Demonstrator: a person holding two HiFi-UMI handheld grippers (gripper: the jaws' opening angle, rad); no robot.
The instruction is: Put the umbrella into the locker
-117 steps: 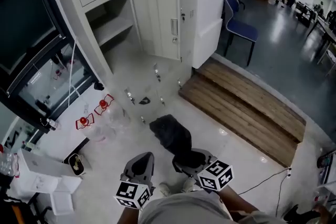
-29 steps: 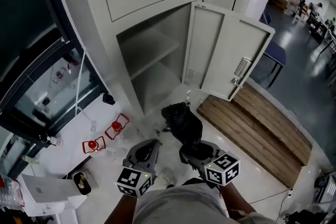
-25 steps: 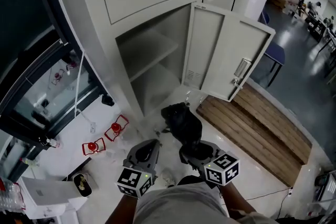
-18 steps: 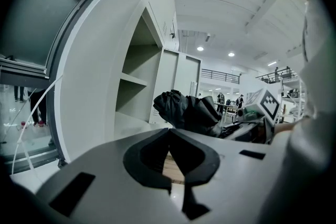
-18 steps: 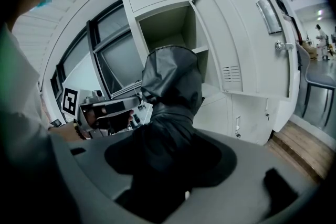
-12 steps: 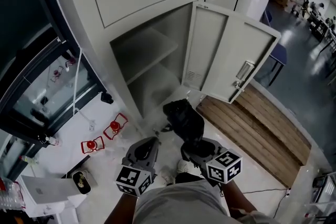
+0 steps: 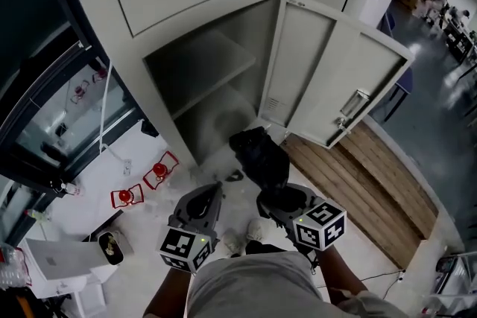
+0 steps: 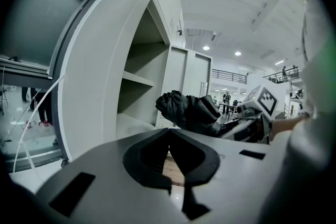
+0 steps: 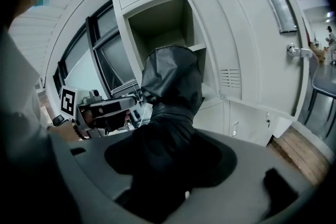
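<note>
A folded black umbrella (image 7: pixel 259 158) sticks out of my right gripper (image 7: pixel 285 202), which is shut on its lower end. Its tip points toward the open locker (image 7: pixel 201 82), just in front of the lower compartment. In the right gripper view the umbrella (image 9: pixel 170 97) fills the jaws and rises before the locker opening (image 9: pixel 160 26). My left gripper (image 7: pixel 200 206) is shut and holds nothing; its jaws meet in a point. In the left gripper view the umbrella (image 8: pixel 191 113) lies to the right, ahead of the locker shelf (image 8: pixel 137 78).
The locker door (image 7: pixel 328 74) stands swung open to the right. Wooden planks (image 7: pixel 373 186) lie on the floor at right. Red-topped items (image 7: pixel 145 182) and a white cable (image 7: pixel 108 115) sit on the floor at left, by a glass wall. A white box (image 7: pixel 56 261) is at bottom left.
I have come closer to the locker since the earliest frame, where the umbrella hung low far from it. In the last second the umbrella has moved slightly nearer the lower compartment.
</note>
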